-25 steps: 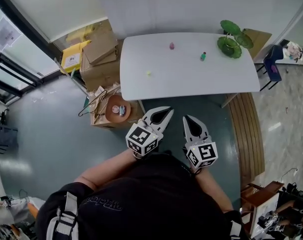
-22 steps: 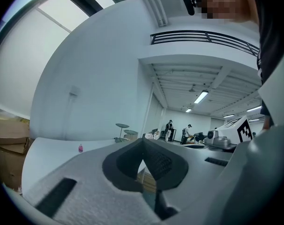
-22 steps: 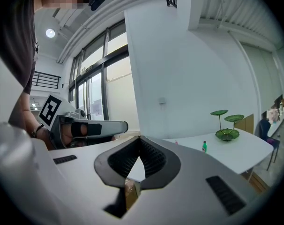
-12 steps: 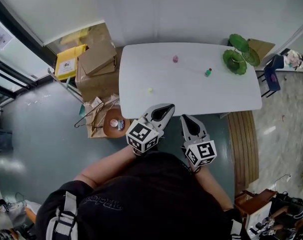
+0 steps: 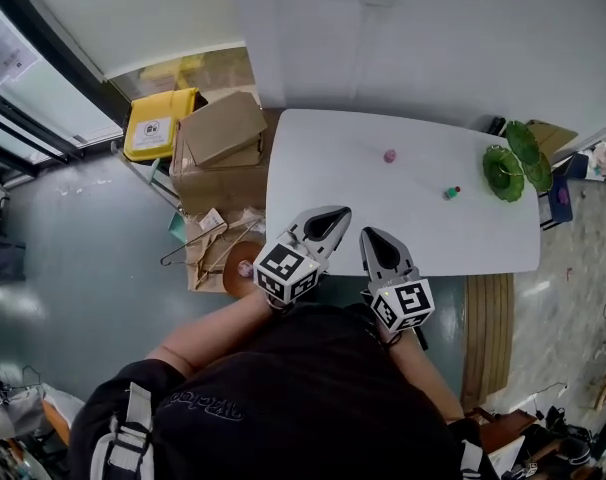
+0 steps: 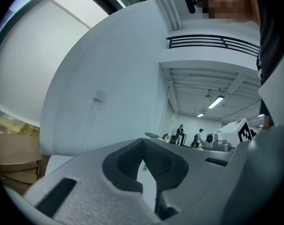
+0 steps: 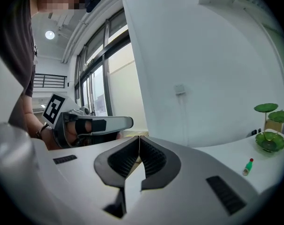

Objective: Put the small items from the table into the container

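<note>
L gripper (image 5: 333, 220) & R gripper (image 5: 375, 244) hang side by side over the near edge of the white table (image 5: 313, 168). Both have jaws shut tip to tip w/ nothing between. I've got a mostly bare tabletop ahead of them. Pink item (image 5: 390, 155) lies mid-table, toward the far edge. Green bottle (image 5: 450, 193) is nearer the table's right end, near the green dish (image 5: 503, 160) at that corner. Cardboard boxes (image 5: 221, 133) crowd the table's left end.
</note>
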Tool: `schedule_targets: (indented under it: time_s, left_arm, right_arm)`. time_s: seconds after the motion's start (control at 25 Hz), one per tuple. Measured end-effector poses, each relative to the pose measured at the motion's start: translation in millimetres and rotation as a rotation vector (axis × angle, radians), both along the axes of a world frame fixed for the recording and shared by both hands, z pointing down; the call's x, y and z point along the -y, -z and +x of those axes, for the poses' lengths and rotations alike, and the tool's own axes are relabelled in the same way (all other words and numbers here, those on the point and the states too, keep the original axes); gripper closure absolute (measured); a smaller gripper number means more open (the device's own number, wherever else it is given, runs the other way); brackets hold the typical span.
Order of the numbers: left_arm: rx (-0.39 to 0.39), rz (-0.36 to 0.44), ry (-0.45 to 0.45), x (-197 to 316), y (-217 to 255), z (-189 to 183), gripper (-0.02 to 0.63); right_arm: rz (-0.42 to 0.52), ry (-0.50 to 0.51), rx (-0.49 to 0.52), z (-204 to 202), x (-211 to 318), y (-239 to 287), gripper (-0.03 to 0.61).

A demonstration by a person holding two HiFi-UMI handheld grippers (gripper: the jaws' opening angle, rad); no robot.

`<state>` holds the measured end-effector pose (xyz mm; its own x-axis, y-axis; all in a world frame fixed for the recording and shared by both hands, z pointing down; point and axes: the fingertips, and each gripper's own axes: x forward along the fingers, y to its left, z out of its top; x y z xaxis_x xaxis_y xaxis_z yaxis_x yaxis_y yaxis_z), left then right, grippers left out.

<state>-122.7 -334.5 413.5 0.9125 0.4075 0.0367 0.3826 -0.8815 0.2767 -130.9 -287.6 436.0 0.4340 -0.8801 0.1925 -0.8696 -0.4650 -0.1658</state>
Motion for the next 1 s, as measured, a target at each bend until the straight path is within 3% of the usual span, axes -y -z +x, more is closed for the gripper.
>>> schedule_targets:
  time_s: [0.64,0.84,1.0]
  left_arm:
    - [0.025,0.042,0.124,61,-11,84,0.609]
    - [0.082,0.003,0.158,70,-31,102,0.609]
    - [0.11,0.018,0.175,80,-52,114,0.609]
  right_arm:
    - [-0.001,0.184,-0.009,93,76,1,0.561]
    - [-0.033,0.21,0.05,111,78,-22,0.561]
    - [-0.069,0.254,0.075,123,88,-48,0.561]
